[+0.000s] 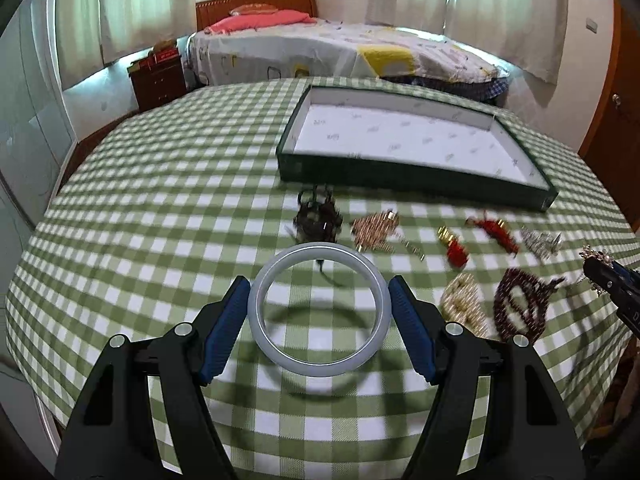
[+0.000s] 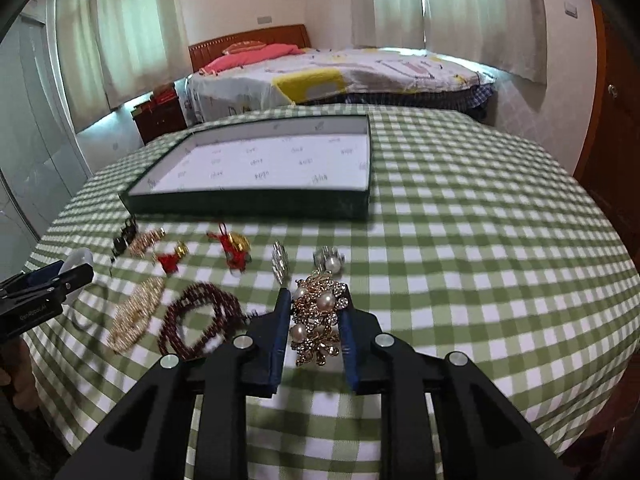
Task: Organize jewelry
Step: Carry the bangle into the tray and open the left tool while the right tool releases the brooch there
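Blue-padded fingers (image 1: 224, 330) of left gripper (image 1: 319, 312) clamped on either side of pale grey bangle (image 1: 318, 310), raised above green-checked tablecloth (image 1: 160, 184). Right gripper (image 2: 316, 322) closed on gold-and-pearl brooch (image 2: 318, 314), likewise held off the cloth. Far across the table, dark green tray (image 1: 416, 178) with white printed lining. Scattered between tray and grippers: dark red bead strand (image 2: 196, 320), gold chain heap (image 2: 134, 314), red tasselled pieces (image 1: 494, 232), silver crystal piece (image 2: 280, 266), black tangled piece (image 1: 318, 220). Bed (image 1: 340, 48) beyond.
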Tool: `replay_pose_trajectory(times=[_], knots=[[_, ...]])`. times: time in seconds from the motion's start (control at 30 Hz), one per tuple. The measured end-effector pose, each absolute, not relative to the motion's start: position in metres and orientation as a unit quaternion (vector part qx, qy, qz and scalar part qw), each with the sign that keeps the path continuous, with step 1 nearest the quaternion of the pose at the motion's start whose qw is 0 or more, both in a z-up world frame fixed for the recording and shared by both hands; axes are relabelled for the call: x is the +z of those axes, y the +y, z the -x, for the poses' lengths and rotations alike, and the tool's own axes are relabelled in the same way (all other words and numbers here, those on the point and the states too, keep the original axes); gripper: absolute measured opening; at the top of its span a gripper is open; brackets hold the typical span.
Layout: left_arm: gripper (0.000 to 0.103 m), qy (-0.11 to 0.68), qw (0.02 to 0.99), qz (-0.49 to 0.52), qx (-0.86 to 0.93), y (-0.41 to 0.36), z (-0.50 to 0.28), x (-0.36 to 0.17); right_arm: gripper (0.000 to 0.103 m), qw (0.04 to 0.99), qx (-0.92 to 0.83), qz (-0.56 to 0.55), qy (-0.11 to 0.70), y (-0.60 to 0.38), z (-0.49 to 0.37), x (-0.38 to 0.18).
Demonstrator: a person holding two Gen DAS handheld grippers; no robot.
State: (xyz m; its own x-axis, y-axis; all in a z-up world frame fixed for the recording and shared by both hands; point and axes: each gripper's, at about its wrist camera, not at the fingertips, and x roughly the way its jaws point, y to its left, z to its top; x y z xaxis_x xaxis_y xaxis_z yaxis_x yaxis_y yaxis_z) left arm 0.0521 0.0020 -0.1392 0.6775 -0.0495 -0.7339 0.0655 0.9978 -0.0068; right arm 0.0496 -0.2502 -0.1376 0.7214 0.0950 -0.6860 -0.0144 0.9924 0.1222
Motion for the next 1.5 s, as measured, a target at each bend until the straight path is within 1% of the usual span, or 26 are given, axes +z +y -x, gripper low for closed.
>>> replay_pose_trajectory(times=[0.17, 0.37, 0.6, 0.67, 0.77, 0.93, 1.03, 1.17, 1.5], knots=[[0.069, 0.382, 0.923, -0.002, -0.043, -0.003, -0.065, -0.119, 0.024, 0.935, 0.038, -0.057, 0.349, -0.248, -0.062, -0.117], [0.069, 0.357, 0.932, 0.001, -0.059, -0.014, -0.1, -0.098, 0.024, 0.945, 0.044, -0.062, 0.317, -0.25, -0.096, -0.093], [0.069, 0.322, 0.944, -0.018, -0.077, -0.034, -0.17, -0.082, 0.024, 0.956, 0.041, -0.059, 0.284, -0.254, -0.152, -0.074], [0.069, 0.321, 0.943, -0.024, -0.081, -0.04, -0.19, -0.086, 0.024, 0.957, 0.038, -0.055, 0.283, -0.255, -0.168, -0.075], [0.069, 0.343, 0.935, -0.029, -0.084, -0.045, -0.216, -0.106, 0.024, 0.95, 0.039, -0.055, 0.306, -0.257, -0.188, -0.091], [0.069, 0.414, 0.906, -0.017, -0.091, -0.041, -0.247, -0.152, 0.024, 0.929, 0.034, -0.056, 0.365, -0.259, -0.207, -0.133], [0.069, 0.431, 0.898, -0.015, -0.089, -0.036, -0.252, -0.166, 0.024, 0.921, 0.032, -0.059, 0.385, -0.262, -0.21, -0.146], [0.069, 0.436, 0.896, -0.026, -0.084, -0.038, -0.253, -0.175, 0.024, 0.915, 0.03, -0.058, 0.399, -0.263, -0.213, -0.157], [0.069, 0.431, 0.897, -0.05, -0.081, -0.041, -0.252, -0.177, 0.024, 0.915, 0.03, -0.037, 0.401, -0.257, -0.217, -0.16]])
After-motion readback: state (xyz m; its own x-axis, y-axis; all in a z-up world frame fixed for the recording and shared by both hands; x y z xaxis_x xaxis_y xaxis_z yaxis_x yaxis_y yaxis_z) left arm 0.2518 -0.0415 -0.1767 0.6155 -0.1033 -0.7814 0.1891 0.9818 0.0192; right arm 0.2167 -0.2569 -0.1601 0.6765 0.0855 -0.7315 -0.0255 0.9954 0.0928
